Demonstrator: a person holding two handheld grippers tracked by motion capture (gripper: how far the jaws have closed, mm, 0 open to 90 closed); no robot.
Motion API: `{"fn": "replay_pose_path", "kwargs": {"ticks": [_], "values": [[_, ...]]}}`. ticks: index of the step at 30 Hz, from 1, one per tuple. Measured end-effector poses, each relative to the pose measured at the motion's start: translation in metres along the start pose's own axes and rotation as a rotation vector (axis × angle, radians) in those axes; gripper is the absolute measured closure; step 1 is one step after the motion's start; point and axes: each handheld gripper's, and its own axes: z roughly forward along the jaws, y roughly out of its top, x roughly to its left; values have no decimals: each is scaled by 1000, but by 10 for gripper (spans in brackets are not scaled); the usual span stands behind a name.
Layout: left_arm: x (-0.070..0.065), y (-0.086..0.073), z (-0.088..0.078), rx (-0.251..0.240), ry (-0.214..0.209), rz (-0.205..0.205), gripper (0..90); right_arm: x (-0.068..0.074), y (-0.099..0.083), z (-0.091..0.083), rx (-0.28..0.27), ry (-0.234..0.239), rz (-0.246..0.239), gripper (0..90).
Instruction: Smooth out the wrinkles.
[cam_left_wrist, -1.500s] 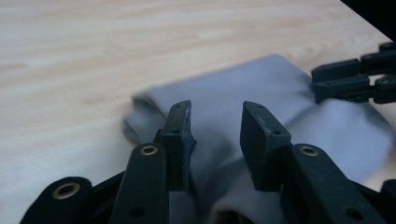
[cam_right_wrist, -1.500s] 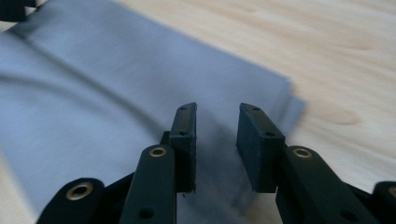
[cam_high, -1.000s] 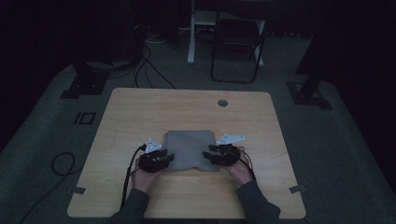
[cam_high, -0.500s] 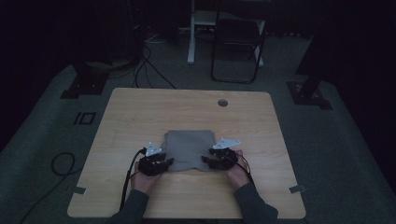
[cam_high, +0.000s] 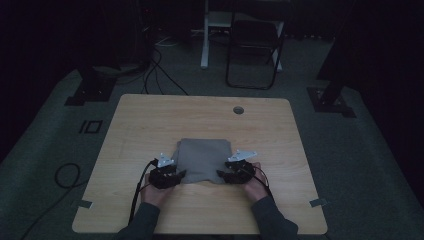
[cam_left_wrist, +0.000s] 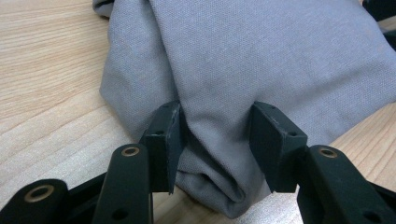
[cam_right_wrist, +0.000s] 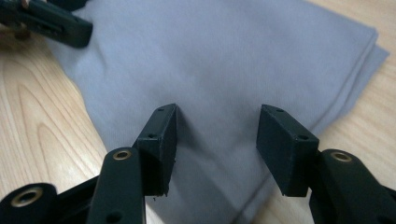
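A folded grey cloth (cam_high: 202, 159) lies on the wooden table (cam_high: 150, 125), near its front middle. My left gripper (cam_high: 176, 175) sits at the cloth's near left corner. In the left gripper view the jaws stand open around a bunched fold of the cloth (cam_left_wrist: 261, 65), one jaw on each side. My right gripper (cam_high: 223, 175) is at the near right corner. In the right gripper view its jaws stand open over the flat cloth (cam_right_wrist: 215, 60), with the left gripper's jaw tip at the top left.
A round cable hole (cam_high: 238, 109) is in the table's far side. A dark chair (cam_high: 255, 45) and white desk leg (cam_high: 205, 35) stand beyond the table. Cables (cam_high: 65, 172) trail on the floor at left.
Both grippers have drawn slightly toward the table's front edge along the cloth's near edge. The cloth's near left corner now looks bunched.
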Motion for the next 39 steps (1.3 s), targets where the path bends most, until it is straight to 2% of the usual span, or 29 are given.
{"fn": "replay_pose_path", "kwargs": {"ticks": [3, 8, 10, 15, 20, 22, 25, 27, 30, 32, 33, 34, 37, 39], "values": [[-1, 0, 0, 0, 13, 14, 535, 0, -6, 2, 30, -8, -10, 480], [-1, -1, 0, 1, 49, 39, 542, 3, -9, 3, 26, -56, -68, 481], [0, 1, 2, -3, 63, 46, 544, 3, -10, 4, 21, -64, -72, 485], [5, 10, 15, -21, 82, 50, 546, -5, -9, 6, 0, -98, -48, 488], [11, 25, 29, -18, 94, 56, 546, -22, -7, 12, -37, -136, 23, 488], [13, 29, 32, -17, 93, 59, 545, -27, -5, 13, -39, -150, 33, 488], [19, 36, 37, -13, 101, 66, 533, -32, -2, 15, -46, -187, 22, 488], [23, 39, 38, -11, 105, 59, 514, -36, -1, 15, -47, -213, 42, 489], [26, 37, 30, -41, 104, 45, 505, -38, -3, 9, -40, -251, 51, 503], [28, 32, 18, -78, 98, 40, 505, -41, -6, 1, -50, -256, 50, 496], [28, 32, 18, -78, 98, 40, 505, -41, -6, 1, -50, -256, 50, 496], [32, 24, 6, -96, 113, 36, 505, -43, -8, -3, -59, -251, 56, 495], [40, 11, -8, -102, 131, 4, 505, -54, -15, -15, -76, -248, 107, 487], [45, 6, -14, -95, 147, -22, 505, -58, -18, -18, -77, -251, 119, 483]]}}
